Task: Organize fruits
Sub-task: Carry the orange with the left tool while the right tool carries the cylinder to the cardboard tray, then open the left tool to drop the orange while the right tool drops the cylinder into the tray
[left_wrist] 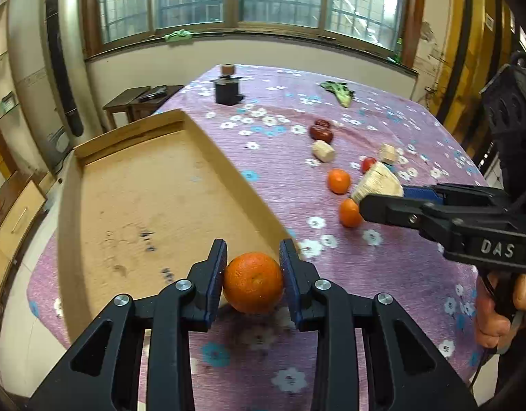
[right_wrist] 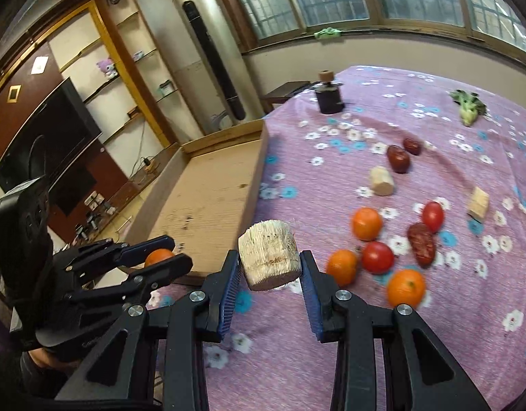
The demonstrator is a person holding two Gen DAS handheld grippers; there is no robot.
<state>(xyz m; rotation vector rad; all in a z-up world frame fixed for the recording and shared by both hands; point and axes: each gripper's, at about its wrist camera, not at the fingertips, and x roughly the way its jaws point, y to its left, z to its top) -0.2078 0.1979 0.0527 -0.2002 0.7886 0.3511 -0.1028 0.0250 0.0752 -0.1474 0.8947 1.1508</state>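
Observation:
My left gripper (left_wrist: 253,260) is shut on an orange (left_wrist: 253,282) and holds it over the near right corner of the wooden tray (left_wrist: 132,185). It also shows in the right wrist view (right_wrist: 167,251) with the orange (right_wrist: 157,257). My right gripper (right_wrist: 270,267) is shut on a pale wooden cylinder (right_wrist: 269,258), held above the cloth right of the tray (right_wrist: 208,205). In the left view that cylinder (left_wrist: 377,181) sits in the right gripper (left_wrist: 369,202). Loose oranges (right_wrist: 366,223), tomatoes (right_wrist: 377,257) and red dates (right_wrist: 422,243) lie on the cloth.
A purple flowered cloth (right_wrist: 434,120) covers the table. Two more wooden blocks (right_wrist: 382,180) (right_wrist: 478,202), a green vegetable (right_wrist: 468,106) and a dark jar with a cork top (right_wrist: 328,96) stand farther back. A tall appliance and shelves stand left of the table.

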